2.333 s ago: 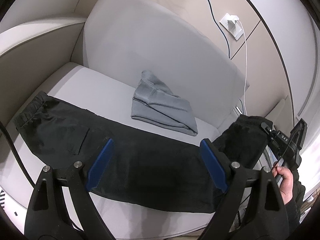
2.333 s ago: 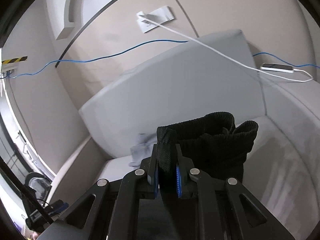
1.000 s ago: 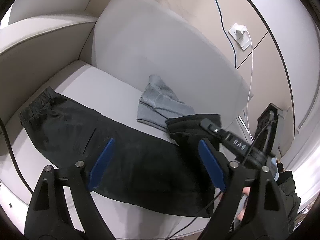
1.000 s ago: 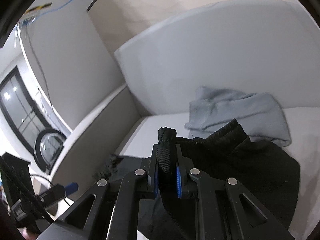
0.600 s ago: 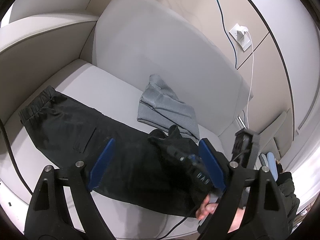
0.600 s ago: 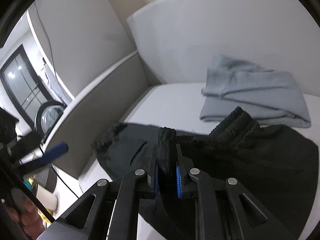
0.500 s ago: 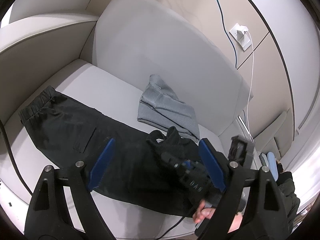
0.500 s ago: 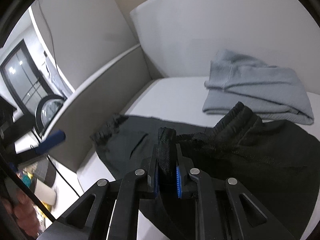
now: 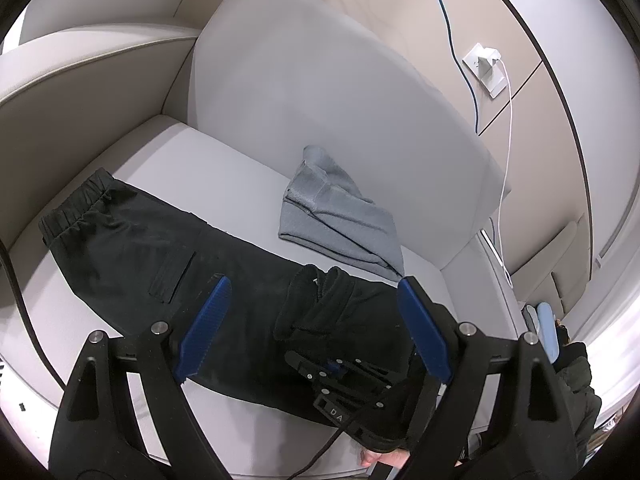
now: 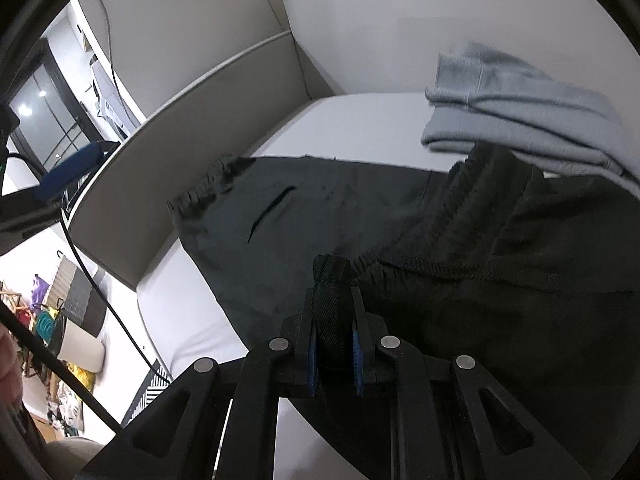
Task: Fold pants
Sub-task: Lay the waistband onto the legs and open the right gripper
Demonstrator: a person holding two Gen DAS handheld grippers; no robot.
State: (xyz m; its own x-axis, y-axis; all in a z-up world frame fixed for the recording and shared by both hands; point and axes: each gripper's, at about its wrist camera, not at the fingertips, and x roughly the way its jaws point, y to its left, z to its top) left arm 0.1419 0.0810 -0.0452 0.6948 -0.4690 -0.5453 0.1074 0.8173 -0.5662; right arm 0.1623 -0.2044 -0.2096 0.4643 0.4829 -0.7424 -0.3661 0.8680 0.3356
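Note:
Black pants (image 9: 132,248) lie stretched across the grey sofa seat (image 9: 208,160), with the elastic waistband at the left. Their cuff end (image 9: 320,300) is folded back over the middle of the legs. My right gripper (image 10: 334,344) is shut on a bunched cuff of the black pants (image 10: 332,280), low over the lower layer. In the left wrist view that right gripper (image 9: 316,360) shows from above, with a hand under it. My left gripper (image 9: 312,328) hangs open above the pants, holding nothing.
Folded grey pants (image 9: 336,220) lie at the back of the seat against the backrest (image 9: 320,92). An armrest (image 9: 80,64) walls the left side. A white cable (image 9: 508,152) and a blue cable (image 9: 456,40) run down the wall. Clutter (image 10: 60,340) sits on the floor.
My right gripper has carried the cuff end leftward and down over the pants, doubling the legs over. The left gripper has stayed still and open.

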